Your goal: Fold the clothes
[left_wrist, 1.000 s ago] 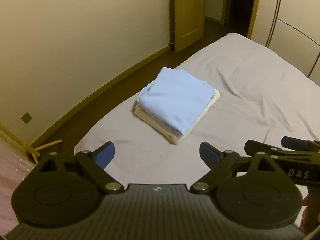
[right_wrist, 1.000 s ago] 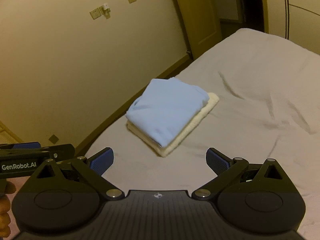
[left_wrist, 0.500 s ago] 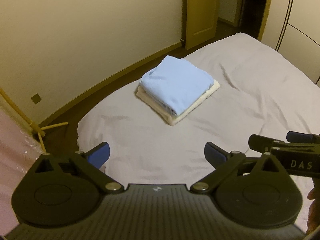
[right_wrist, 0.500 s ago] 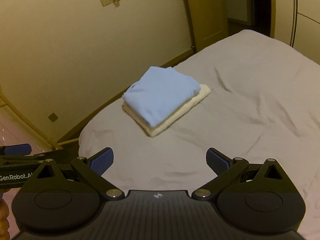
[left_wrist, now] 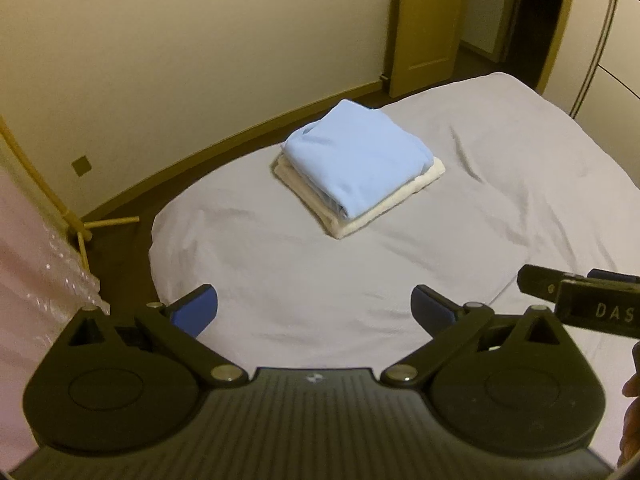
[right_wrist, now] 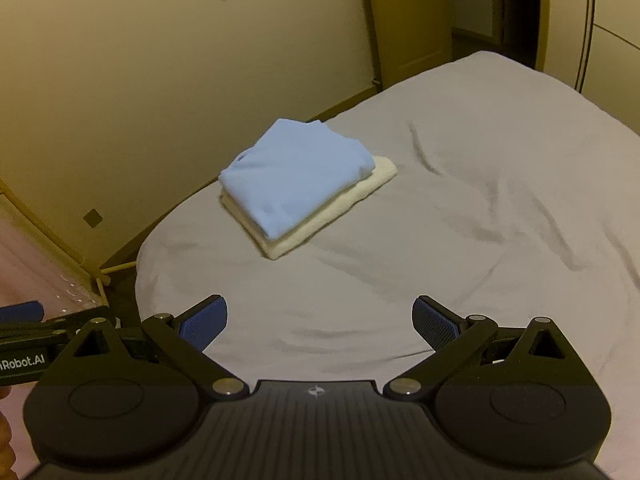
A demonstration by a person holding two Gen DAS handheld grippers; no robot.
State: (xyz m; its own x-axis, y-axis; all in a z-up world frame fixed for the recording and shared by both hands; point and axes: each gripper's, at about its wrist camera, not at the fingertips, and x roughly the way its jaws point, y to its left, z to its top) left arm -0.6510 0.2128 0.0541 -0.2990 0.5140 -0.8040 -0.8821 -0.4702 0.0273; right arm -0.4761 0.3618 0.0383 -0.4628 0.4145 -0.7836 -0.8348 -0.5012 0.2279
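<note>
**Both grippers held wide over the bed, folded stack beyond**

Nearest, the left gripper is seen with its jaws spread apart and nothing between them; the right gripper is likewise spread and empty. Below both, the grey bed sheet is seen, lightly creased. Farther off, near the bed's left edge, a folded light-blue garment is stacked on a folded cream garment. Beyond, a cream wall and a wooden door are seen.
</note>
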